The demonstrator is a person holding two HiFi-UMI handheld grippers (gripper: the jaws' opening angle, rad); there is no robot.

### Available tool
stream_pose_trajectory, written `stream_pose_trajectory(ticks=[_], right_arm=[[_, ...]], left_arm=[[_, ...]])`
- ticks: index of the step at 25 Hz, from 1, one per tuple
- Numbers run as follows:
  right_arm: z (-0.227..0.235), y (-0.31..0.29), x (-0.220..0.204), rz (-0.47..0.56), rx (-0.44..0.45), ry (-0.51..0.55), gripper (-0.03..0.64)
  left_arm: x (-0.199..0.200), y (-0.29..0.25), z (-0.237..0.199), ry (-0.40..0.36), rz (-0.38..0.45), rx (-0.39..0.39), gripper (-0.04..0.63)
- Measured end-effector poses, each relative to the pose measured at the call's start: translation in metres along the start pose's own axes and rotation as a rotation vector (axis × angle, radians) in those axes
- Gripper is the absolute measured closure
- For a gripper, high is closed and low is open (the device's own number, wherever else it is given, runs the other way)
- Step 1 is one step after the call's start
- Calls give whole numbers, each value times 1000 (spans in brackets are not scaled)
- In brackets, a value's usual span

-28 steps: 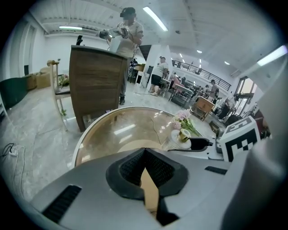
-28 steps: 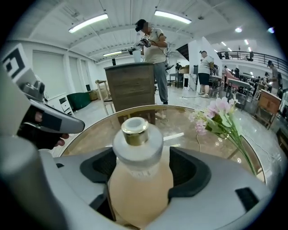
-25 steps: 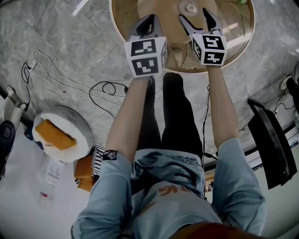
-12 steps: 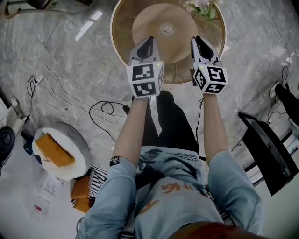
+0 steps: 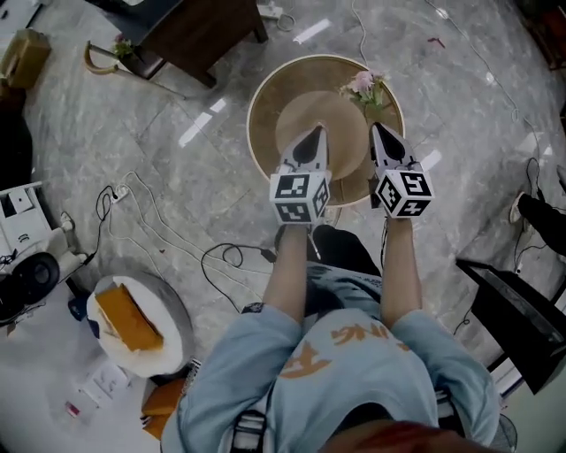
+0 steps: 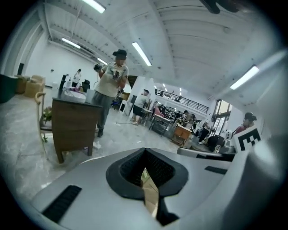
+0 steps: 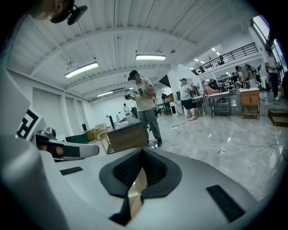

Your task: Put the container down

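Observation:
No container shows in any view. In the head view both grippers are held side by side over the near half of a round tan table (image 5: 265, 106). My left gripper (image 5: 311, 134) has its fingers drawn to a point, shut on nothing. My right gripper (image 5: 378, 131) is likewise shut, with nothing between its fingers. In the left gripper view the dark pads (image 6: 130, 168) of the left gripper (image 6: 145, 152) meet, leaving only a sliver of tan table showing below. The right gripper view shows the same: the right gripper (image 7: 143, 152) is shut and empty, pointing out across the hall.
Pink flowers (image 5: 364, 84) stand at the table's far right edge. A dark wooden cabinet (image 5: 203, 26) is beyond the table; a person (image 6: 112, 81) stands by it. Cables (image 5: 150, 221) trail over the marble floor. A white tub holding an orange thing (image 5: 133, 318) sits left, a black frame (image 5: 522, 327) right.
The right gripper's jaws have closed from wide open to shut. The head view has drawn back, so the whole table and the flowers now show; both grippers sit lower in the picture.

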State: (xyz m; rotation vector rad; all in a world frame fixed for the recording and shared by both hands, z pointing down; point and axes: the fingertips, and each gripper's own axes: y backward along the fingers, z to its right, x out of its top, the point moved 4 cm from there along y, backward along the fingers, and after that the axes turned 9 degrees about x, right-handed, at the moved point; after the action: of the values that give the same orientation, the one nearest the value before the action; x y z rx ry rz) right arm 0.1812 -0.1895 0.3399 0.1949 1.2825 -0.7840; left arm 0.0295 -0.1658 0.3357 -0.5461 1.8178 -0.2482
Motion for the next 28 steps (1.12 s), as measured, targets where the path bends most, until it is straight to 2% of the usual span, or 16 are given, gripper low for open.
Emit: stream_pose_trajectory(ticks=[5, 11, 15, 19, 28], right_arm=[[-8, 22, 64, 106, -34, -16, 606], [-14, 57, 119, 184, -38, 62, 606], [-24, 67, 160, 237, -42, 123, 606], [-44, 69, 191, 288, 0, 202, 606], [-57, 68, 208, 307, 24, 263, 606]], left_arm=[[59, 19, 30, -111, 75, 17, 571], [114, 44, 64, -216, 181, 7, 571], [146, 60, 84, -204, 254, 0, 571], [167, 77, 87, -239, 310, 22, 571], [191, 92, 53, -208, 375, 152, 571]])
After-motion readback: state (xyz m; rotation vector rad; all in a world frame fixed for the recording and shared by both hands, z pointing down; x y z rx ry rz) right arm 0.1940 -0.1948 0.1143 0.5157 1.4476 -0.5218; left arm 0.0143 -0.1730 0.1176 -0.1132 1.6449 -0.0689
